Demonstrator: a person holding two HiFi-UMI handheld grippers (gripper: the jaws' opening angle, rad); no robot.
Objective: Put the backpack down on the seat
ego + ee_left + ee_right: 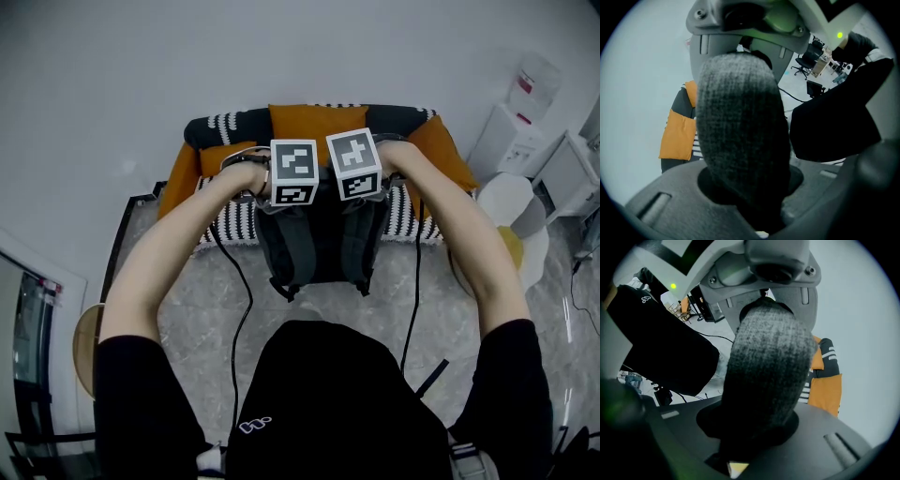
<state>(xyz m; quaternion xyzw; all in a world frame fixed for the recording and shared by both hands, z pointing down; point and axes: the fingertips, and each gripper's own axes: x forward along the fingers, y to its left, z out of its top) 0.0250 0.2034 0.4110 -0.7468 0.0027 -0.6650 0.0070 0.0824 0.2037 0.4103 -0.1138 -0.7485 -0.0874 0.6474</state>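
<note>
Backpack (319, 248) hangs before seat (232, 220), apparently clear of it; left gripper (281, 202) clamps left strap (740, 131), right gripper (361, 192) clamps right strap (768, 366).

The head view is bright and evenly lit, the pale wall (141, 56) smooth and the marble floor (197, 300) only softly shaded. Its lines bow toward the edges. Both gripper views are round fisheye pictures with black corners. Up close, the grey strap (740, 131) (768, 366) is soft and out of focus, its lower end sunk in shadow, while a small green light (839, 35) (673, 286) glows.
</note>
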